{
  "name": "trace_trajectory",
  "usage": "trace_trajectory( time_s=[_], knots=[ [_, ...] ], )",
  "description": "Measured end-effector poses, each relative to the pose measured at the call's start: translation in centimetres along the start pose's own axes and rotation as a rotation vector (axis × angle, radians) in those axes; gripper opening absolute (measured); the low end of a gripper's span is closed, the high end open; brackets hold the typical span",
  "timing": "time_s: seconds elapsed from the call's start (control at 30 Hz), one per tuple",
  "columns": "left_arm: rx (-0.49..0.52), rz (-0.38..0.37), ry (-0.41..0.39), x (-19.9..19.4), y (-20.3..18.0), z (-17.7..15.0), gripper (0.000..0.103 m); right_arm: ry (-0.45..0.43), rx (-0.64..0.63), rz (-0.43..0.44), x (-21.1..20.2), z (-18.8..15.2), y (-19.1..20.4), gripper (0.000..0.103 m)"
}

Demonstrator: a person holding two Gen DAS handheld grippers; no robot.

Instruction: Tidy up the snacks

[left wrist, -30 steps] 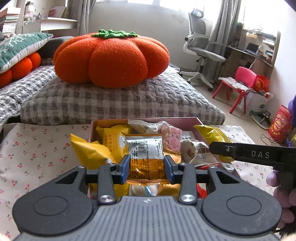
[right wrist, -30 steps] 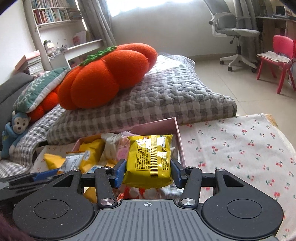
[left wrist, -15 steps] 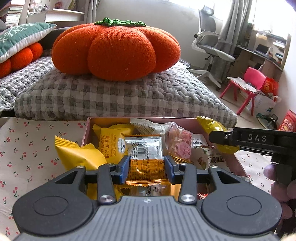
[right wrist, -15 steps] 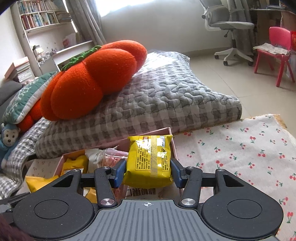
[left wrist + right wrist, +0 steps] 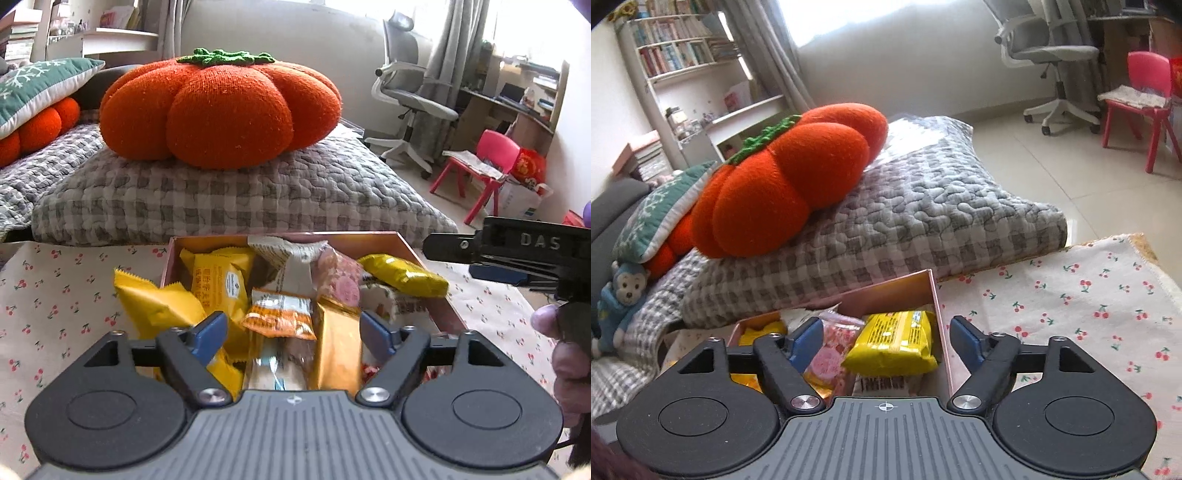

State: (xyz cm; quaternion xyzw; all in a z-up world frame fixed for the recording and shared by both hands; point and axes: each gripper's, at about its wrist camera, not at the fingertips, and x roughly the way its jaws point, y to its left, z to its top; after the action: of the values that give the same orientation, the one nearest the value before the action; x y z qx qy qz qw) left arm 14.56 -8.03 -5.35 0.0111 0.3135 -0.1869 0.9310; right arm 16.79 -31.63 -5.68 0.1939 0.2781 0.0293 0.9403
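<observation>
The left tool (image 5: 288, 330) hangs over the near end of the pink cardboard box (image 5: 406, 242), its jaws opening; the orange-and-white snack packet (image 5: 280, 314) lies between the blue pads (image 5: 207, 334) without touching either, resting loose on the pile. Around it in the box sit a yellow cake packet (image 5: 221, 280), a pink-printed clear packet (image 5: 338, 278) and a gold wrapper (image 5: 338, 343), while a plain yellow packet (image 5: 155, 306) leans over the box's left wall. The right tool (image 5: 884, 341) is also opening, with the yellow packet (image 5: 897, 341) lying free between its pads in the box's right corner, against the wall (image 5: 936, 295). In the left view that tool's black arm (image 5: 517, 245) reaches in from the right edge, a hand (image 5: 565, 350) gripping it. The box stands on a counter under a cherry-print cloth (image 5: 1071, 288). Just behind the box a grey quilted cushion (image 5: 240, 195) rises, bearing an orange pumpkin pillow (image 5: 221, 110). Farther off stand an office chair (image 5: 410, 99) and a pink child's chair (image 5: 484, 158).
</observation>
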Motion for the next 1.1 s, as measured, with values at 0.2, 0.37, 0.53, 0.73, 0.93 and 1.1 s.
trace_trajectory(
  time_s=[0.2, 0.37, 0.53, 0.73, 0.93, 1.1],
  knots=[
    [0.011, -0.002, 0.009, -2.3, -0.7, -1.4, 0.090, 0.032, -0.064, -0.014, -2.9, -1.6, 0.5, 0.085],
    [0.028, 0.029, 0.039, -4.6, -1.0, -2.8, 0.099, 0.049, -0.101, -0.045, -5.7, -3.5, 0.9, 0.090],
    [0.029, 0.082, 0.083, -6.4, -1.3, -3.9, 0.102, 0.058, -0.119, -0.088, -8.4, -5.1, 1.7, 0.094],
    [0.022, 0.144, 0.142, -8.2, -1.9, -5.1, 0.103, 0.077, -0.186, -0.139, -11.1, -7.1, 3.4, 0.096],
    [0.032, 0.201, 0.139, -10.0, -2.7, -6.6, 0.103, 0.101, -0.203, -0.155, -13.1, -8.8, 4.8, 0.098],
    [0.003, 0.207, 0.178, -10.9, -2.7, -7.2, 0.103, 0.113, -0.210, -0.164, -14.4, -9.6, 5.4, 0.098]
  ],
)
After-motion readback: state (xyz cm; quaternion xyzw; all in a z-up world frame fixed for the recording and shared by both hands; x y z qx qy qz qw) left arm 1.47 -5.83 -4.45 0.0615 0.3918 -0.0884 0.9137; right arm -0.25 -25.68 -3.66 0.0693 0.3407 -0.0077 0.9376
